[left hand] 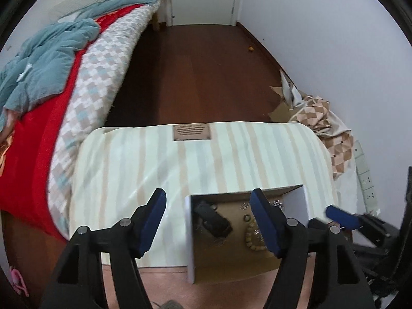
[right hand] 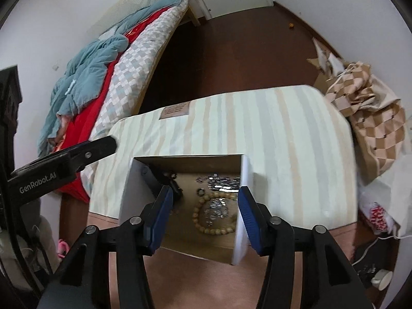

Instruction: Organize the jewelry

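Inside the open cardboard box (right hand: 247,175) on the striped mattress (right hand: 283,128), toward 12 o'clock of the right gripper (right hand: 204,215): a wooden bead bracelet (right hand: 213,230), a small dark ring (right hand: 200,192) and a tangle of silver chain (right hand: 219,180), with a black oblong item (right hand: 164,180) at 10 o'clock. Right gripper spread wide above the beads, holding nothing. Left gripper (left hand: 209,221) likewise spread and empty, hovering over the box's left wall. Beads probably light, hard, loosely strung: best pinched across one side of the loop. Chain likely limp, slippery, prone to snagging; better taken at a bunched clump.
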### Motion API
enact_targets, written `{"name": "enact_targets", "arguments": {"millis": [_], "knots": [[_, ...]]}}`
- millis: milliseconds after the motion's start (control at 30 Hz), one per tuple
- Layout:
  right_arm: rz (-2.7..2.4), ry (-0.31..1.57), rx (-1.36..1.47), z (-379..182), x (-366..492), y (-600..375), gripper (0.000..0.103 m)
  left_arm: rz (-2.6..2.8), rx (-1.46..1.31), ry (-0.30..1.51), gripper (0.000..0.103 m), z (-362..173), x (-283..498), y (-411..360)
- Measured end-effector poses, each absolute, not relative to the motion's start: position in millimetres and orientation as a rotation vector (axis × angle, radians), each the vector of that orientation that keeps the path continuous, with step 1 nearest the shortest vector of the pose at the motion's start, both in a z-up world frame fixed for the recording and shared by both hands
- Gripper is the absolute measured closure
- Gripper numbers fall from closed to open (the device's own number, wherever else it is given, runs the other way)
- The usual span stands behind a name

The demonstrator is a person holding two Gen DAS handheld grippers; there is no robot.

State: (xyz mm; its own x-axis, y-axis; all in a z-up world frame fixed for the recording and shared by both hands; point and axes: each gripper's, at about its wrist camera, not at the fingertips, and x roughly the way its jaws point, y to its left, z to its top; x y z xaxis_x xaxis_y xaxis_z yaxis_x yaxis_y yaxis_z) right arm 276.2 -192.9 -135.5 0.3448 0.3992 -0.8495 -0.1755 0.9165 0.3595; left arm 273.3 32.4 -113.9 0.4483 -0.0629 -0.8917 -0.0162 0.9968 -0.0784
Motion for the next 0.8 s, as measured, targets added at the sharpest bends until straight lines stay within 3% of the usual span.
{"name": "enact_targets", "arguments": {"millis": [67,133,200,333,533,800], "knots": [[0.361,1.16,0.208,-131,272,-196,0.047,0.001,-0.086,1.1,0.026,-114,262,38],[0.315,1.151,0.147,-125,265,-196,0.036,0.03,-0.079,1.092,0.017,-115,251,40],[0.279,1.142,0.096,-121,258,-194,0.016,0.061,-0.057,1.099,0.004,-119,239,39],[0.215,1.157,0.017,-118,239,-187,0.0,0.101,-0.036,1.106,0.003,-123,215,38],[0.15,1.146,-0.039,-106,201,-186,0.0,0.138,-0.026,1.067,0.003,-108,175,37],[0.125,1.048,-0.057,-50,136,-185,0.0,0.148,-0.032,0.97,0.003,-58,110,31]]}}
